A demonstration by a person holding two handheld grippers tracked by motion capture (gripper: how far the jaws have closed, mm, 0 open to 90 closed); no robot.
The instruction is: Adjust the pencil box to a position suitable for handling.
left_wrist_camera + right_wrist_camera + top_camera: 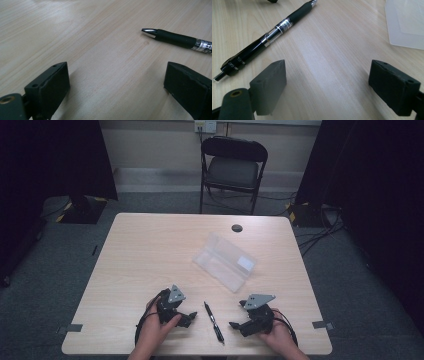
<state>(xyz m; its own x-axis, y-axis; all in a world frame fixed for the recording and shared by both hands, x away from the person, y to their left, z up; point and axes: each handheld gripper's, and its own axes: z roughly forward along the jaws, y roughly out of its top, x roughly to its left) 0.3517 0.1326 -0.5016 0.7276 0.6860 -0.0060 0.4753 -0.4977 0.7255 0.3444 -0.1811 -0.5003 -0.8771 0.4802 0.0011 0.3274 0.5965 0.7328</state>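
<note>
- Starting at your left, the left gripper (186,319) rests low on the table (145,255) with its jaws spread wide and nothing between them; the pen's metal tip lies just ahead and to one side in the left gripper view.
- Between your hands lies the pen (213,321), flat on the wood, tip away from you, touching neither gripper.
- Your right gripper (236,325) is also fully spread and empty, the pen's clip end just beside its jaw in the right gripper view.
- Choose one gripper, square its jaws across the rubber grip section, lower until the pads straddle the barrel, then close gently so it does not roll.
- Farther right and back, the clear plastic case (225,261) lies open, well apart from the pen.
</note>
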